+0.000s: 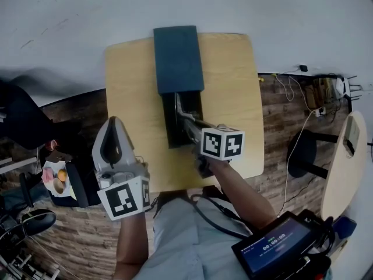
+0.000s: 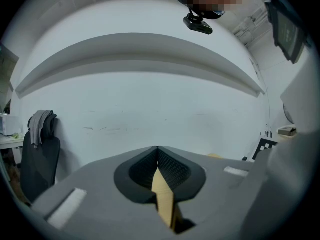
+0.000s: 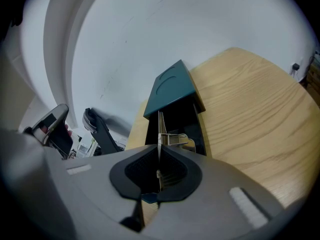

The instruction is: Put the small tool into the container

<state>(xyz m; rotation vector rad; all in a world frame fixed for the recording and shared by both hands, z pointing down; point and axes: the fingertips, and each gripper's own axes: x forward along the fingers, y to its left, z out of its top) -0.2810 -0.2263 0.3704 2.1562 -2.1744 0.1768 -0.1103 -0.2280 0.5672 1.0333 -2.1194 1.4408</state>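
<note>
A long container lies on the wooden table (image 1: 233, 92): its dark teal lid (image 1: 178, 57) (image 3: 172, 86) covers the far half, and the near half is an open black tray (image 1: 172, 121) (image 3: 192, 121). My right gripper (image 1: 191, 123) (image 3: 159, 149) reaches over the tray's near end, shut on a thin metal small tool (image 3: 161, 129) (image 1: 185, 115) that sticks out ahead of the jaws above the tray. My left gripper (image 1: 113, 122) (image 2: 157, 151) hovers beyond the table's left edge, shut and holding nothing, facing a white wall.
A dark office chair (image 2: 37, 149) stands at the left by the wall. To the right are a black stool (image 1: 303, 150), a second round table (image 1: 344, 168) and cables on the wood floor. A screen device (image 1: 274, 247) hangs near my body.
</note>
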